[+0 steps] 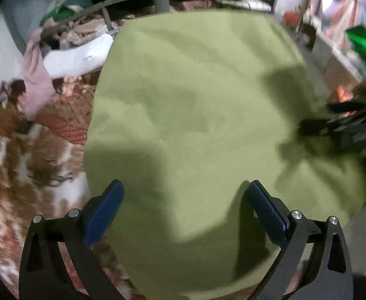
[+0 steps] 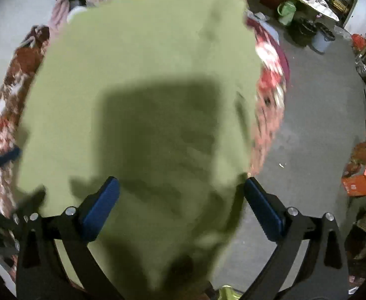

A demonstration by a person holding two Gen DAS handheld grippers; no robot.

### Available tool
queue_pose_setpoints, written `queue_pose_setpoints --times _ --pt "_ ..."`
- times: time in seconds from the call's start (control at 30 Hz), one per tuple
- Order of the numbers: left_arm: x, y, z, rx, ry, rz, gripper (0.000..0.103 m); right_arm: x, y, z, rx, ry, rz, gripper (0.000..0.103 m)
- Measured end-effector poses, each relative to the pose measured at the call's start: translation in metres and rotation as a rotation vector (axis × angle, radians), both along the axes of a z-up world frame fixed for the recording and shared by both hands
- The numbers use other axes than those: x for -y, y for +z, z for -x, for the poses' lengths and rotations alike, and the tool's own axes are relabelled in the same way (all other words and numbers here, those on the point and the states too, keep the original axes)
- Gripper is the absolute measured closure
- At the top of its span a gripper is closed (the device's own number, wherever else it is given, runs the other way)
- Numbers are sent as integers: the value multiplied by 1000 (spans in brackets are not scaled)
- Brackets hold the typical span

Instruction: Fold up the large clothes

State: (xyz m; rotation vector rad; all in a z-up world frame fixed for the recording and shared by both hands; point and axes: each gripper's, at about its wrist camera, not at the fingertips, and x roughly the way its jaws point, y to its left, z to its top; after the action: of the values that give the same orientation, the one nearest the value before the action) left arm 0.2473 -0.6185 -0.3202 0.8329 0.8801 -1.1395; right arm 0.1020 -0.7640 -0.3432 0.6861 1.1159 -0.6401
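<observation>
Left wrist view: left claw [image 1: 184, 205] is spread wide, nothing between the blue pads [image 1: 103, 212], hovering over the near part of the green cloth [image 1: 195, 115]. Cloth lies flat ahead of and under the claw on a patterned bed cover [image 1: 32, 155], near edge running below the claw. Looks already folded at least once: straight left edge, compact shape. Right claw [image 1: 315, 126] shows at far right of this view, low at the cloth's right edge; blurred, so contact is unclear. Pink rag [image 1: 36, 75] and white sock [image 1: 80, 55] sit ahead-left, off the cloth.

Right wrist view: right claw [image 2: 181, 203] is also spread, empty, above the cloth [image 2: 143, 57]. Cloth fills the view ahead; its right edge sits just inside the right pad [image 2: 263, 210], near corner drooping past the bed edge toward the floor [image 2: 320, 125]. Left claw [image 2: 5, 156] is visible far left at the cloth's edge. Orange box [image 2: 360, 180] on the floor, well right.

Judgement: both claws are spread over opposite sides of the near hem, likely lining up a paired pinch for the next fold. Motion blur suggests both are moving. The overhanging corner could slip.
</observation>
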Motion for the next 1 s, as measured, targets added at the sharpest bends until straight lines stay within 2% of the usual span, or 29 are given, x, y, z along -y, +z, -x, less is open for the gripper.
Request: queue_pose_setpoints --times 0.13,0.2,0.27,0.33,0.4,0.53,0.63,0.73,0.8,0.87,1.0 --pt "-7 -8 4 97 -24 -72 4 1 -14 26 -30 23 17 5" --pt "-15 2 -7 67 45 -99 4 4 -15 37 -64 32 29 5" --pt "-28 17 -25 2 151 -112 5 10 -9 51 -145 28 44 5" --pt "-47 46 -31 -23 222 -84 6 14 3 64 -146 16 3 5" --pt "-66 82 -25 -37 262 -26 5 10 25 76 -131 24 21 5" --pt "-91 134 2 -39 306 53 5 -22 92 95 -44 35 108 5" --pt "-110 166 33 -25 303 133 5 -64 147 105 28 38 185 5" --pt "-132 193 67 -16 303 221 5 -118 198 114 55 65 285 5" --pt "-153 211 91 8 284 250 5 -152 226 121 67 97 352 5" --pt "-173 227 111 27 255 248 5 -178 246 130 77 114 399 5" --pt "-206 252 142 78 248 246 5 -214 272 153 134 121 371 5"
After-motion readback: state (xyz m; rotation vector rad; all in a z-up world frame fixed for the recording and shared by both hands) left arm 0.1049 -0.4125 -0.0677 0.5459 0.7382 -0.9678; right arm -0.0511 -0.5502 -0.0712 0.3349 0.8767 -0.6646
